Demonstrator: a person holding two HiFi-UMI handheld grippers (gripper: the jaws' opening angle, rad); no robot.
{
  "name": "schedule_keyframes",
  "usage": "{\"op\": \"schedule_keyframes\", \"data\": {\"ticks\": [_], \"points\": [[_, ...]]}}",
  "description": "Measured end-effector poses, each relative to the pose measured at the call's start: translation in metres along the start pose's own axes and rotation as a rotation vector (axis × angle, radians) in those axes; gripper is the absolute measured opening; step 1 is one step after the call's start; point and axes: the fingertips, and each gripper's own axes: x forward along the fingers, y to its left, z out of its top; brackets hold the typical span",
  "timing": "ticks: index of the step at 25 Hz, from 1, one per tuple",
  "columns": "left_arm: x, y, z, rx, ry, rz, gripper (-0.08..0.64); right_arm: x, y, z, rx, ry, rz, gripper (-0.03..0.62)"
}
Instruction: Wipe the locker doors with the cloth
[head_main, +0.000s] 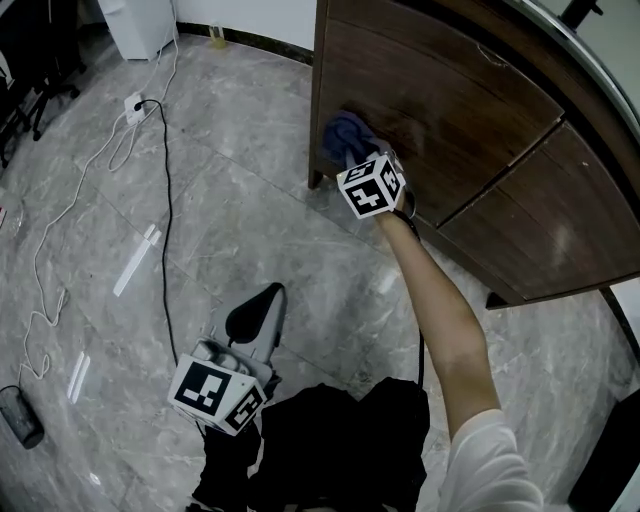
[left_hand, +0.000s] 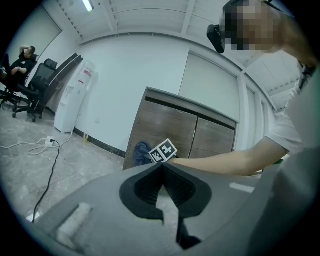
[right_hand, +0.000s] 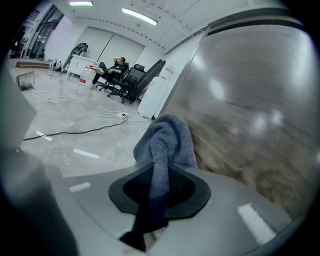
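Cloth (head_main: 345, 135), clamped in the right gripper (right_hand: 159, 182), bulges forward to rub the locker door (head_main: 450, 110) at upper centre.

Dark wood grain on the locker doors (head_main: 430, 110), smooth, semi-glossy, catching blurred ceiling lights. Right at the locker doors, soft blue cloth (right_hand: 167, 140), fuzzy and matt. In front of the locker doors, polished grey marble-look floor (head_main: 240, 230), shiny. Matt grey plastic on the right gripper (right_hand: 161, 175), ribbed black pads (right_hand: 181, 188).
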Motion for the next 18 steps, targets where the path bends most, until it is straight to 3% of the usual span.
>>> {"op": "schedule_keyframes", "data": {"ticks": [18], "points": [[-0.017, -0.005, 0.021, 0.015, -0.041, 0.013, 0.0, -0.068, -0.078, 0.156, -0.046, -0.214, -0.126, 0.071]]}}
